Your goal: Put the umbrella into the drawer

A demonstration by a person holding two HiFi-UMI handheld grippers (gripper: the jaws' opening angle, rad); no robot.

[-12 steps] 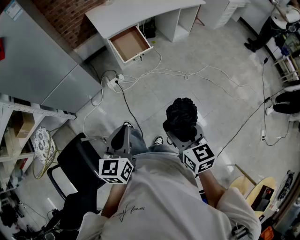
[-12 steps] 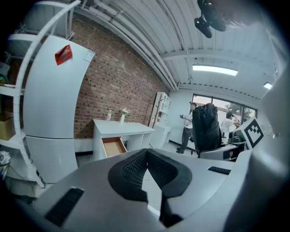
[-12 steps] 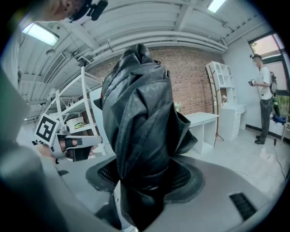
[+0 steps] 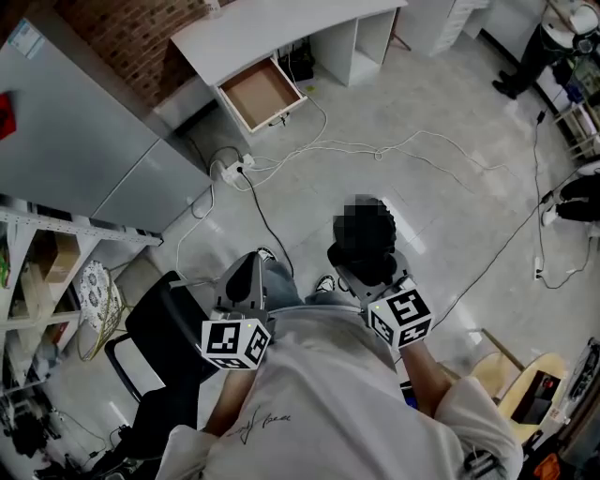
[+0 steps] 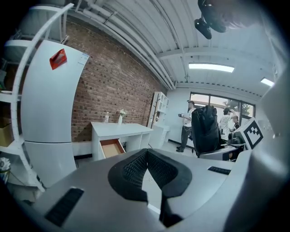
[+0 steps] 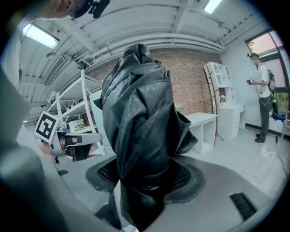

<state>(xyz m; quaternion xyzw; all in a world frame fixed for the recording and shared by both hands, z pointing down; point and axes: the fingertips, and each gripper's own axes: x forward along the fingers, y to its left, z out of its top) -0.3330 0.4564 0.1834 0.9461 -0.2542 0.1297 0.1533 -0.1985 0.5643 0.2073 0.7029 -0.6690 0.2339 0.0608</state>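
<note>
So the right gripper [image 4: 368, 270] has its jaws clamped on the umbrella [image 4: 364, 246]. It's a black folded one, bunched up and standing more or less upright out of the jaws. In the right gripper view the fabric fills the middle of the frame and the dark pads press on it from both sides (no daylight between pad and cloth that I can see).

The left gripper [image 4: 248, 272] is just beside it, held at about the same height in front of the person's white shirt. Its jaws are together at the tips with nothing in them. The left gripper view shows the two black pads meeting in a point.

The drawer [image 4: 258, 91] is well apart from all this, up at the top of the head view. It's pulled out of the white bench [image 4: 272, 28] and you can see its brown bottom, with nothing visible inside. The bench stands against a brick wall [image 5: 113, 86], and there's a tall grey cabinet [image 4: 84, 141] to the left of it.

Between the person and the drawer it's grey floor [image 4: 422, 187] with white cables [image 4: 375, 150] snaking across it, plus a power strip [image 4: 228, 169] near the foot of the cabinet. A black chair [image 4: 159, 337] sits right by the person's left side, below the left gripper in the head view.

The umbrella is up in the air in the right gripper, not near the drawer.
</note>
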